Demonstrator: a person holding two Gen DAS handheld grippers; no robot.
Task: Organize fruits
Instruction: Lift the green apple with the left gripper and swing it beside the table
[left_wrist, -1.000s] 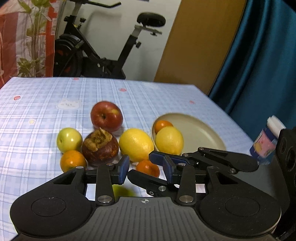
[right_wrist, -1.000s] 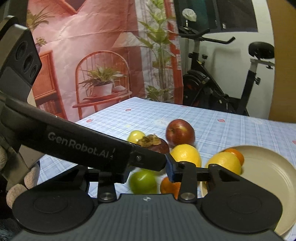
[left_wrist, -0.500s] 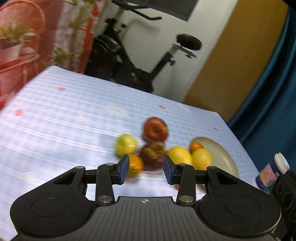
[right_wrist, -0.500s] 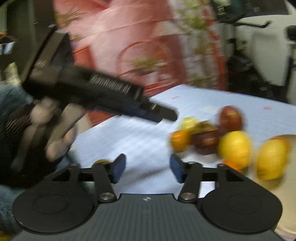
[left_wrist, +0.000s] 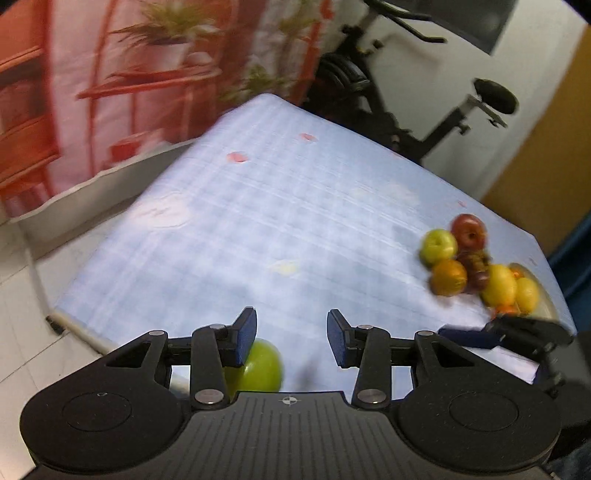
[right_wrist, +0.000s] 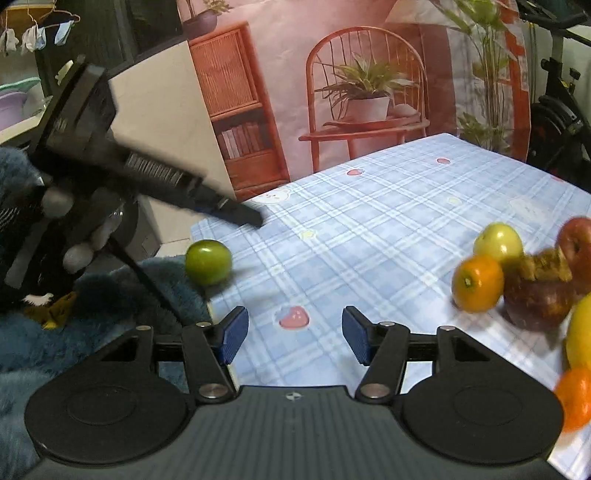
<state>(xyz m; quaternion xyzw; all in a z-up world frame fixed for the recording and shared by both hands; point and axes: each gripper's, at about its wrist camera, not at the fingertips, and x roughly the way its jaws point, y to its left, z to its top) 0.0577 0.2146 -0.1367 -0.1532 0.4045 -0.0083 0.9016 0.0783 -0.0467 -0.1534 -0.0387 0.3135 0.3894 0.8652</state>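
Note:
A round green fruit lies alone near the table's left edge. In the left wrist view this green fruit shows low, partly behind the left finger. My left gripper hovers above it; its jaws are opening and the pads touch nothing. My right gripper is open over bare cloth with nothing between its pads. The fruit pile sits to the right: a green apple, an orange, a brown fruit, a red apple and a lemon. A cream plate holds a second lemon.
The blue checked tablecloth ends close to the green fruit, with a drop to the floor. A gloved hand and a fluffy blue sleeve hold the left gripper. An exercise bike stands behind the table.
Both views have swung to the left, so the fruit pile now sits at the right. The right jaws stand wider than a second ago. The green fruit now lies alone by the table's edge.

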